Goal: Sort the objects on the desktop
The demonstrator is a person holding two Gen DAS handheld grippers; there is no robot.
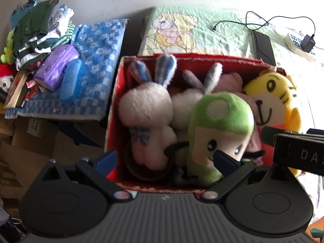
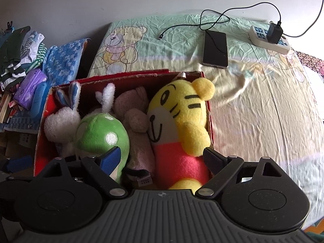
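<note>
A red cardboard box (image 1: 192, 57) (image 2: 121, 77) stands on the bed, full of plush toys. Inside are a white rabbit with blue ears (image 1: 145, 105) (image 2: 62, 121), a second rabbit behind it, a green mushroom plush (image 1: 220, 117) (image 2: 99, 129), a pink plush (image 2: 137, 121) and a yellow tiger in a pink shirt (image 1: 271, 97) (image 2: 178, 105). My left gripper (image 1: 165, 159) hovers open over the box's near left side, holding nothing. My right gripper (image 2: 162, 159) is open over the pink plush and the tiger's body, gripping nothing. Its black housing (image 1: 299, 151) shows at the right of the left wrist view.
A phone (image 2: 215, 48), a loose cable and a white power strip (image 2: 269, 40) with a charger lie on the bear-print sheet (image 2: 253, 101) behind and right of the box. To the left are a blue towel (image 1: 97, 60), a purple pack (image 1: 56, 66) and folded clothes (image 1: 38, 30).
</note>
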